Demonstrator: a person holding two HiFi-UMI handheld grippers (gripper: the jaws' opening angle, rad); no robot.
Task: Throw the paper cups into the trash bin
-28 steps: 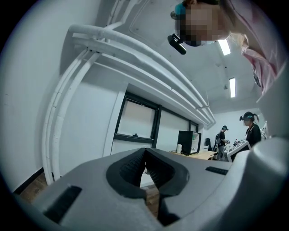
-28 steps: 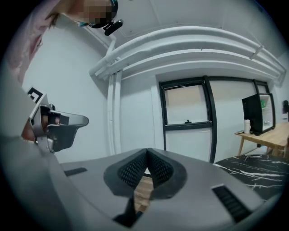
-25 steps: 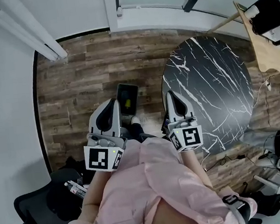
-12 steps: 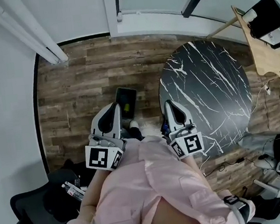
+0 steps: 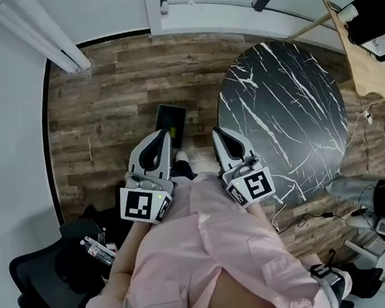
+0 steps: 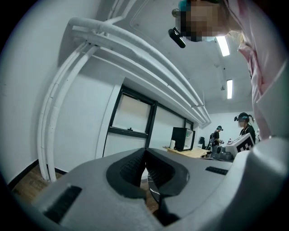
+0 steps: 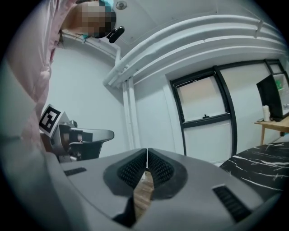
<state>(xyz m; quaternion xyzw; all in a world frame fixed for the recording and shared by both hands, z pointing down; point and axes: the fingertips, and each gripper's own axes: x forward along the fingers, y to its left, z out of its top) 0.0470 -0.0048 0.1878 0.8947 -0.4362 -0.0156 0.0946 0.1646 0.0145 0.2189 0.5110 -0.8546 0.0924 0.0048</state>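
Grey left gripper [image 5: 163, 135] and grey right gripper [image 5: 216, 132] are hovering, jaws pressed together, empty.
The dark rectangular trash bin [image 5: 172, 120] is standing on the brown wood-plank floor [image 5: 105, 111] just beyond the left gripper's tip, near the round black marble table [image 5: 285, 118].

The trash bin [image 5: 172, 117] stands on the floor [image 5: 105, 111] just ahead of the left gripper [image 5: 163, 135]. The round black worktop [image 5: 291, 111] lies beside the right gripper [image 5: 217, 132].
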